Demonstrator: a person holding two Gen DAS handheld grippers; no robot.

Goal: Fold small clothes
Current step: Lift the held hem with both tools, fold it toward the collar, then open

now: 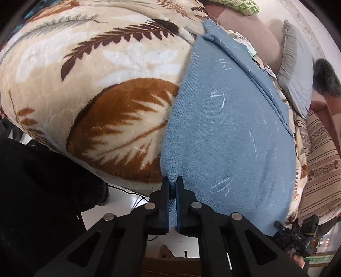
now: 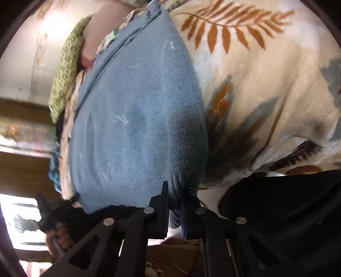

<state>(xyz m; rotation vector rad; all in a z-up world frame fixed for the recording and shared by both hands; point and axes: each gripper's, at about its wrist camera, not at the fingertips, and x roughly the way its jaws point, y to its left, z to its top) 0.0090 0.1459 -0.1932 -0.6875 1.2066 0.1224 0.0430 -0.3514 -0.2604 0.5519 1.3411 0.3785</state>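
A blue knit garment [image 1: 226,127] lies spread on a cream blanket with leaf prints [image 1: 85,74]. My left gripper [image 1: 172,181] is shut on the garment's near left corner, with the hem pinched between its jaws. In the right wrist view the same blue garment [image 2: 138,119] stretches away from me. My right gripper [image 2: 173,187] is shut on the garment's near right corner, and the ribbed hem bunches between its jaws. The right gripper also shows in the left wrist view [image 1: 298,238] at the lower right.
A grey pillow [image 1: 296,70] and a green patterned cloth [image 1: 236,6] lie at the far end. A striped brown cover [image 1: 319,166] hangs at the right. Dark clothing [image 2: 287,213] and white floor [image 1: 119,200] lie below the bed edge.
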